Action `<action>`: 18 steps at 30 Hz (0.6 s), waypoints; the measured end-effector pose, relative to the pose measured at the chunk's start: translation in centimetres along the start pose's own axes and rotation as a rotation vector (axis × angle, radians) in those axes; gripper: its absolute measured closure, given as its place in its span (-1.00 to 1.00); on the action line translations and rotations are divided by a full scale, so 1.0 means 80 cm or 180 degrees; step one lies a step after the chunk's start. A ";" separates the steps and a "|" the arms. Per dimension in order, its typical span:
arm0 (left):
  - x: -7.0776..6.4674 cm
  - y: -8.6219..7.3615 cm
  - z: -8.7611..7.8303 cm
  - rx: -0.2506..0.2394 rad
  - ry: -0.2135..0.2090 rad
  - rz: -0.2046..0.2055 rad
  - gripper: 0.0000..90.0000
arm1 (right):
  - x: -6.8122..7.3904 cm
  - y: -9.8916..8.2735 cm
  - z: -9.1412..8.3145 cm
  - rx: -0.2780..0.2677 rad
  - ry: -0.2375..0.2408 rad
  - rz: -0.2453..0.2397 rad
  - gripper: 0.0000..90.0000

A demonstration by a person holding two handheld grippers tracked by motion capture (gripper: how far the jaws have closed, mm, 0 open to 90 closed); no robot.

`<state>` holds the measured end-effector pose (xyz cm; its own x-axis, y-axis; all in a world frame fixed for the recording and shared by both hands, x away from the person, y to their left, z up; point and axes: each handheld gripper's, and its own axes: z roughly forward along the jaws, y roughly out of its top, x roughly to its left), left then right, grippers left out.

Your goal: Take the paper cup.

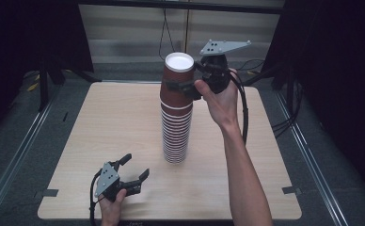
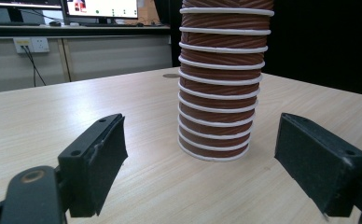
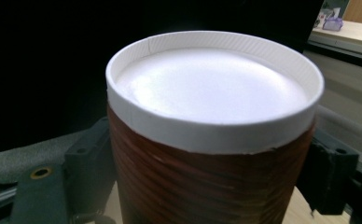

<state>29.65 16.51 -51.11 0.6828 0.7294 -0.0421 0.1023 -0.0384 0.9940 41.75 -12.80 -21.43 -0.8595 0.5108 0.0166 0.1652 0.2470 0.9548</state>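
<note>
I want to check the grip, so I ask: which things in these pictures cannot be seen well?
- High view: the right tool has its far jaw hidden behind the top cup.
- Right gripper view: the top cup hides the jaw pads, and the bottom edge cuts off the stack.
- Left gripper view: the upper edge cuts off the cup stack; the left tool stands open.

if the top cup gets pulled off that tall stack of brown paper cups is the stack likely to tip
Probably somewhat. The stack of upside-down cups is tall and narrow on the wooden table, so a sideways tug could topple it. Paper cups look light, and nested ones may stick and lift together. The right tool is shut on the top cup; its thin wall may dent. The left tool is open, not steadying anything.
</note>
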 end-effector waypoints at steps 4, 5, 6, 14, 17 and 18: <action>0.000 0.000 0.000 0.0007 0.0000 0.0010 -0.64 | 0.000 0.002 -0.006 -0.0111 -0.0015 0.0005 -0.58; 0.000 0.000 0.000 0.0007 0.0000 0.0010 -0.64 | 0.000 0.002 -0.006 -0.0111 -0.0015 0.0005 -0.58; 0.000 0.000 0.000 0.0006 -0.0004 0.0013 -0.64 | 0.001 0.002 -0.008 -0.0162 -0.0010 -0.0008 -0.58; 0.000 0.000 0.001 0.0008 -0.0007 0.0008 -0.64 | 0.002 0.003 -0.014 -0.0380 0.0001 -0.0001 -0.58; 0.000 0.000 0.000 0.0009 0.0002 0.0009 -0.64 | 0.001 0.004 -0.018 -0.0497 0.0027 0.0015 -0.57; 0.000 0.000 0.000 0.0006 0.0002 0.0013 -0.64 | 0.001 0.004 -0.019 -0.0521 0.0019 0.0026 -0.57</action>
<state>29.66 16.50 -51.11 0.6827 0.7297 -0.0382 0.1010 -0.0426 0.9940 40.97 -13.94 -20.63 -0.8614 0.5073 0.0259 0.0916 0.1050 0.9902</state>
